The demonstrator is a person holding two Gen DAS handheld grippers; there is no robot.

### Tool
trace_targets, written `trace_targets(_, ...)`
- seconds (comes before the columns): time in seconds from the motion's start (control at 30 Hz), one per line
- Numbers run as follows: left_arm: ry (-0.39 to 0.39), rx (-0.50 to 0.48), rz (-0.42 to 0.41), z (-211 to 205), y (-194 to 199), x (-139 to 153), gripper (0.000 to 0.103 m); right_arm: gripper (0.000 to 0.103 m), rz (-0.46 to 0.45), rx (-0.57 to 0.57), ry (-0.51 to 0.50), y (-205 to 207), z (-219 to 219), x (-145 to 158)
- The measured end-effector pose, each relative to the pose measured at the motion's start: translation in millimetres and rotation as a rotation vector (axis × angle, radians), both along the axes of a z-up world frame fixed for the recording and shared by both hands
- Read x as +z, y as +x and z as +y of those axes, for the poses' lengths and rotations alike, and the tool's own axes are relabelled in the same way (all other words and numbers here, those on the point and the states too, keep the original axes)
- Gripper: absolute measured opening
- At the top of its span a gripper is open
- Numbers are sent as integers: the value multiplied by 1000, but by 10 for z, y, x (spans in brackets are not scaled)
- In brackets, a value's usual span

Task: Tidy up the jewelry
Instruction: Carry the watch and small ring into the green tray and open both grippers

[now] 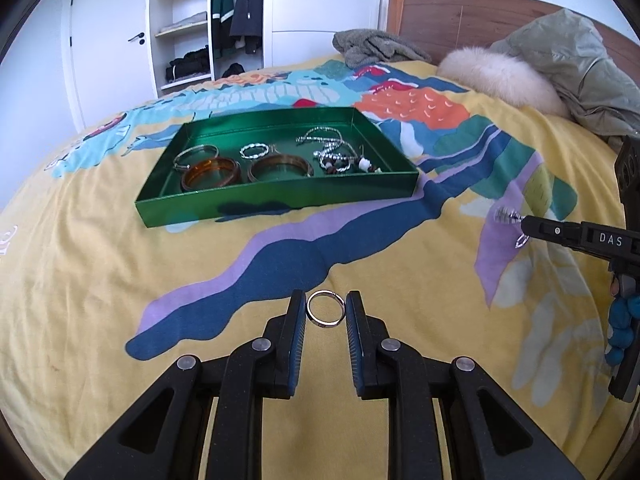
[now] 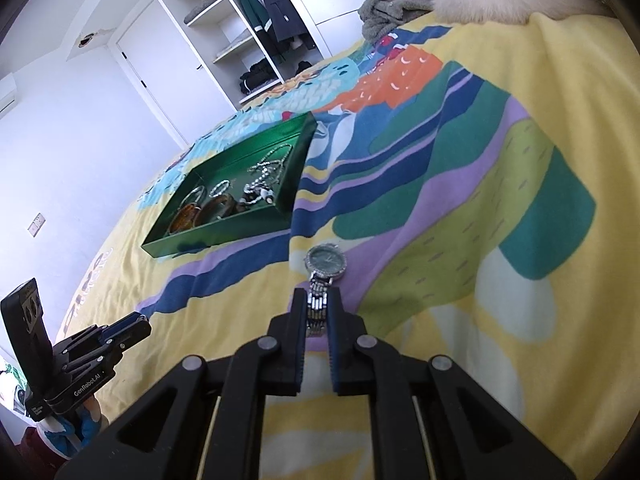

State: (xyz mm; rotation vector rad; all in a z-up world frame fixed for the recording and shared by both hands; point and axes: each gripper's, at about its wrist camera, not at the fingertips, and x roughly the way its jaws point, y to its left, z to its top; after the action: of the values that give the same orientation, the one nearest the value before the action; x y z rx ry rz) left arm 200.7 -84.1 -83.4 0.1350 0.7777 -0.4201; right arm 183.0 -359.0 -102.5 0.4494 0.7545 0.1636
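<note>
Seen from the left wrist, a silver ring (image 1: 325, 308) is clasped upright between the pads of the left claw (image 1: 325, 312), while the green tray (image 1: 276, 196), already loaded with bangles (image 1: 211, 174) and bead strands (image 1: 334, 152), lies straight ahead on the bedspread (image 1: 120, 280), slightly to the left. Seen from the right wrist, the right claw (image 2: 319, 312) is clenched on the band of a silver wristwatch (image 2: 326, 263), whose long axis runs forward along the fingers, dial outward. From there the tray (image 2: 224, 236) is placed ahead and to the left, so the left claw (image 2: 132, 326) is judged nearer.
</note>
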Motion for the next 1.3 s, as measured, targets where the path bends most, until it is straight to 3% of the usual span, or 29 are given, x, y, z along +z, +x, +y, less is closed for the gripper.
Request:
trace_targets(0.53,-104,39,-51,343,-502,561,20,8,4,81,-43,-702,376,250)
trace_targets(0.83,-175,79,-122,653,-640,1176,20,8,-111,118,-78,-817,581,904)
trace_targets(1.07,-209,112,-163,841,-365,1712,20,8,-216,132,-102,-603,726,1581)
trace_targets(1.3,-198,160,-149,863,364,2003,20,8,-276,131,-124,28,857,2137)
